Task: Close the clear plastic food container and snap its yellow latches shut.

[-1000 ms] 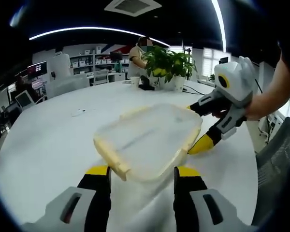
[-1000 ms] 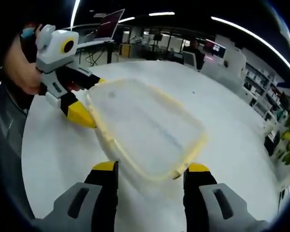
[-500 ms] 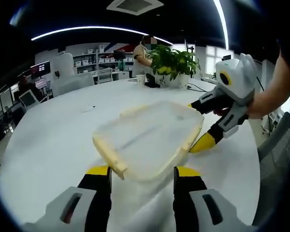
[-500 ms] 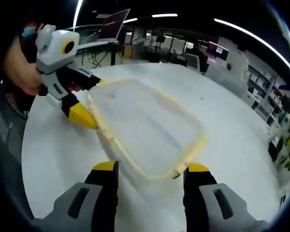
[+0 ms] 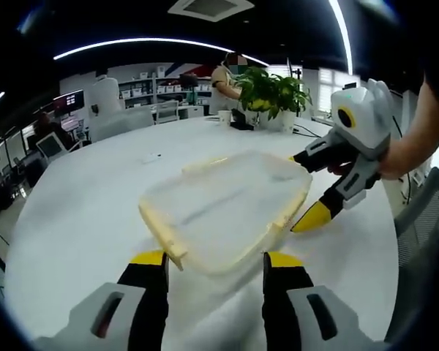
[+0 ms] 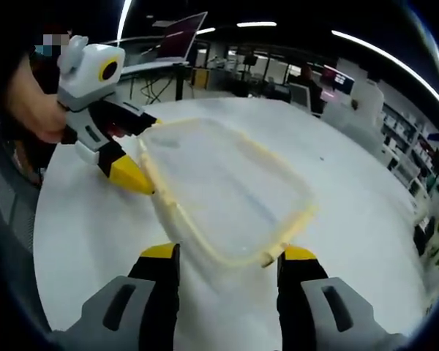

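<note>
Lidded clear container (image 5: 223, 208) on table (image 5: 80, 212)

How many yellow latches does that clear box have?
3 visible on the clear plastic food container: one latch on the long near-left edge, one on the right edge, one on the far edge. A fourth may be hidden.

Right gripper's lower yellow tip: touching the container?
Cannot tell. In the left gripper view the right gripper tip meets the container edge; no clear gap or contact.

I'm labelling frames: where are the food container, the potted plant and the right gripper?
food container (image 5: 223, 208), left gripper view, lid centre.
potted plant (image 5: 272, 91), left gripper view, leaves.
right gripper (image 5: 307, 191), left gripper view, between its fingertips.
</note>
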